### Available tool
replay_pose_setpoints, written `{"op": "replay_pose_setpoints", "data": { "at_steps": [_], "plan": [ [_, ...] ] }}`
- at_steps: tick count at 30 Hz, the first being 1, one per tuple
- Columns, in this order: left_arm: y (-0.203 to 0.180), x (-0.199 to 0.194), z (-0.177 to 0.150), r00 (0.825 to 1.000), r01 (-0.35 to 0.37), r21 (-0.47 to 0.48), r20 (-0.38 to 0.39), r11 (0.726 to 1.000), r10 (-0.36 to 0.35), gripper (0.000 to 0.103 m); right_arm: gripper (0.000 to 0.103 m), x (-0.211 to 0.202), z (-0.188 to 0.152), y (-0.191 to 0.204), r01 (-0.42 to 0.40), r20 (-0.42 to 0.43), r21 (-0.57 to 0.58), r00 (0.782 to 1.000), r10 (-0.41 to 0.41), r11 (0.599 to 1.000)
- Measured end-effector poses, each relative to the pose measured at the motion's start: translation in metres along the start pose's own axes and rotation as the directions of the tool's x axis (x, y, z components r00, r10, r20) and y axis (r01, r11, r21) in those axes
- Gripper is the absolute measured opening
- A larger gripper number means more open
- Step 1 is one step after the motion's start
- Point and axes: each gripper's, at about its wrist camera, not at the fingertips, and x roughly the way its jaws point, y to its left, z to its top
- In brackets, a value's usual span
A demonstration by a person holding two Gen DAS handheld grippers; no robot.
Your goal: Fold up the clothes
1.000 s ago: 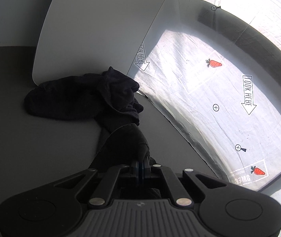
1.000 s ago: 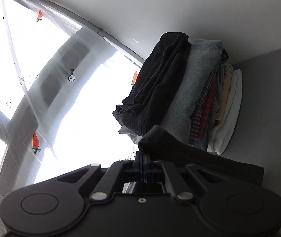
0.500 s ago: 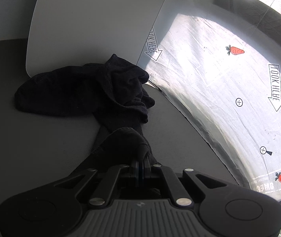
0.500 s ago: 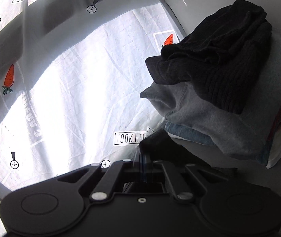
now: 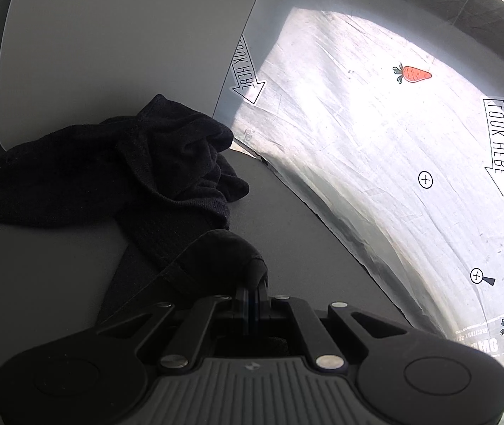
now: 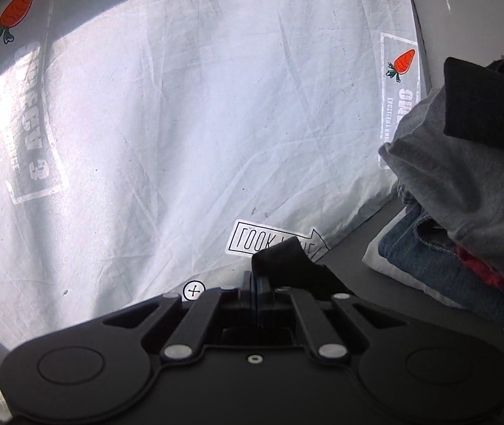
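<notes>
Pinching crumpled black knit garment (image 5: 138,177) on dark grey table (image 5: 39,265): left gripper (image 5: 251,292) and right gripper (image 6: 256,283), both jaws pressed on cloth. Right view has swung off the folded stack (image 6: 464,194) since earlier.

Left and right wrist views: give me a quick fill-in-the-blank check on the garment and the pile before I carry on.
1. The left gripper is shut on a ____ garment.
2. The printed sheet shows orange ____ drawings.
3. In the stack of clothes, the grey piece lies directly ____ the blue denim.
4. The right gripper is ____ on dark cloth.

Missing words: black; carrot; above; shut
</notes>
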Motion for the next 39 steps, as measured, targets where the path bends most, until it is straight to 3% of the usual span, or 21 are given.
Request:
{"op": "replay_pose_setpoints", "data": {
  "at_steps": [4, 5, 6, 7, 8, 9, 11, 13, 16, 18, 21, 24, 27, 31, 35, 37, 39],
  "plan": [
    [-0.014, 0.038, -0.003, 0.996, -0.069, 0.023, -0.062, 0.997, 0.070, 0.012, 0.007, 0.049, -0.008, 0.021, 0.048, -0.086, -0.081, 0.995, -0.055, 0.996],
    [-0.016, 0.043, -0.003, 0.995, -0.071, 0.006, -0.068, 0.997, 0.071, 0.014, 0.014, 0.056, -0.011, 0.026, 0.065, -0.104, -0.112, 0.992, -0.077, 0.992],
    [-0.017, 0.046, -0.003, 0.995, -0.070, -0.007, -0.071, 0.997, 0.070, 0.015, 0.030, 0.056, -0.015, 0.029, 0.076, -0.105, -0.131, 0.990, -0.090, 0.989],
    [-0.017, 0.043, -0.004, 0.996, -0.064, -0.012, -0.062, 0.998, 0.063, 0.022, 0.044, 0.053, -0.018, 0.030, 0.078, -0.098, -0.141, 0.991, -0.093, 0.987],
    [-0.018, 0.040, -0.004, 0.997, -0.057, -0.011, -0.052, 0.998, 0.057, 0.033, 0.049, 0.045, -0.022, 0.031, 0.070, -0.087, -0.149, 0.993, -0.083, 0.986],
    [-0.020, 0.035, -0.004, 0.998, -0.053, 0.014, -0.036, 0.998, 0.054, 0.038, 0.059, 0.036, -0.027, 0.032, 0.054, -0.083, -0.164, 0.994, -0.068, 0.985],
    [-0.027, 0.024, -0.005, 0.998, -0.065, 0.097, 0.000, 0.993, 0.065, 0.061, 0.070, 0.019, -0.039, 0.034, 0.030, -0.093, -0.217, 0.994, -0.051, 0.976],
    [-0.039, 0.011, -0.007, 0.996, -0.086, 0.207, 0.029, 0.974, 0.082, 0.067, 0.081, -0.001, -0.060, 0.037, 0.006, -0.115, -0.316, 0.992, -0.044, 0.949],
    [-0.053, -0.008, -0.015, 0.999, -0.049, 0.315, 0.033, 0.948, 0.040, 0.074, 0.088, -0.029, -0.093, 0.037, -0.040, -0.158, -0.442, 0.987, -0.034, 0.896],
    [-0.063, -0.019, -0.029, 1.000, 0.010, 0.373, 0.001, 0.928, -0.011, 0.079, 0.089, -0.039, -0.113, 0.028, -0.058, -0.201, -0.452, 0.979, -0.038, 0.890],
    [-0.078, -0.029, -0.060, 0.996, 0.085, 0.458, -0.075, 0.885, -0.057, 0.081, 0.089, -0.042, -0.134, 0.006, -0.007, -0.232, -0.431, 0.967, -0.104, 0.902],
    [-0.086, -0.029, -0.090, 0.986, 0.122, 0.510, -0.158, 0.852, -0.046, 0.082, 0.091, -0.040, -0.138, -0.026, 0.108, -0.214, -0.384, 0.956, -0.202, 0.917],
    [-0.083, -0.027, -0.116, 0.977, 0.129, 0.557, -0.212, 0.821, -0.010, 0.083, 0.091, -0.044, -0.127, -0.057, 0.164, -0.203, -0.273, 0.953, -0.224, 0.948],
    [-0.076, -0.020, -0.141, 0.970, 0.117, 0.616, -0.241, 0.779, 0.044, 0.088, 0.090, -0.058, -0.112, -0.079, 0.271, -0.114, -0.220, 0.947, -0.301, 0.937],
    [-0.070, -0.011, -0.158, 0.968, 0.095, 0.650, -0.239, 0.754, 0.084, 0.093, 0.074, -0.056, -0.098, -0.105, 0.306, -0.088, -0.128, 0.944, -0.318, 0.944],
    [-0.072, -0.006, -0.164, 0.970, 0.084, 0.677, -0.224, 0.731, 0.096, 0.098, 0.056, -0.047, -0.093, -0.115, 0.292, -0.103, -0.098, 0.948, -0.302, 0.951],
    [-0.075, -0.002, -0.165, 0.969, 0.071, 0.691, -0.218, 0.720, 0.114, 0.102, 0.052, -0.039, -0.093, -0.118, 0.289, -0.109, -0.097, 0.948, -0.299, 0.952]
  ]
}}
